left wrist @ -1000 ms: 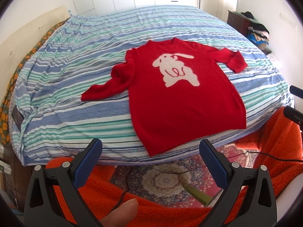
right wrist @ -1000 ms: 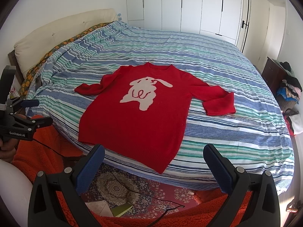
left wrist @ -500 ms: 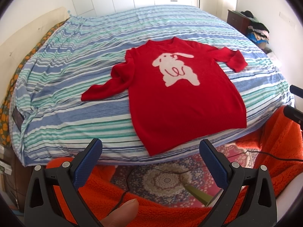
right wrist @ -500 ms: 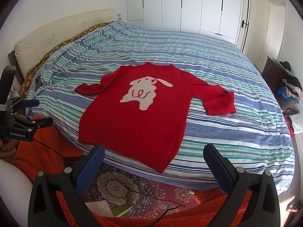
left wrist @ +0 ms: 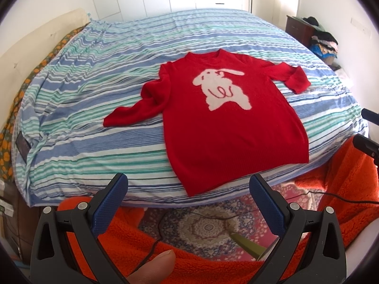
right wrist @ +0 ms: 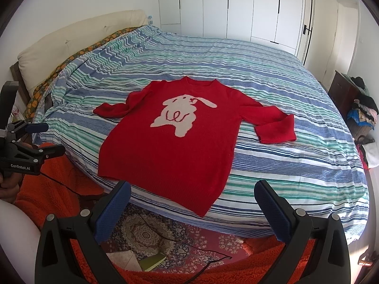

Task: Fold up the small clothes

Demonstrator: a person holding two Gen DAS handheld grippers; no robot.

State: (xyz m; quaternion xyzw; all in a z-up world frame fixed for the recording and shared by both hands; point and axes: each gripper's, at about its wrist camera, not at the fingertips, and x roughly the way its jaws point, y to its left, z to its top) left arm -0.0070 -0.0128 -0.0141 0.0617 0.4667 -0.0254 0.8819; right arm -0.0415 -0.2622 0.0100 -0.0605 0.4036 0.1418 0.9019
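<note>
Item: sweater [left wrist: 227,127], red, white animal motif on the chest. Laid flat and face up on the striped bed [left wrist: 94,142], unfolded. Long axis runs away from the fingers: hem nearest, at the bed's near edge; collar farthest.

Left gripper [left wrist: 188,190]: jaws wide, holding nothing, held off the near edge of the bed over the rug [left wrist: 208,227]. The sweater lies straight ahead and slightly right of its fingers; the hem corner sits just beyond and between the fingertips, apart from them. The left sleeve [left wrist: 135,113] trails out ahead-left, cuff pointing toward the bed's left side.

Right gripper [right wrist: 191,193]: jaws wide, empty, likewise clear of the bed. The hem sits ahead and a little left of its fingers; the right sleeve [right wrist: 272,127] bends ahead-right, cuff turned back toward the hem.

Nearer hand: each gripper faces its own sleeve. Which stands closer to the hem is hard to judge through the fisheye; probably about equal.

Judgement: no fold made yet. The first move likely turns on reaching forward over the hem to the sleeves.
</note>
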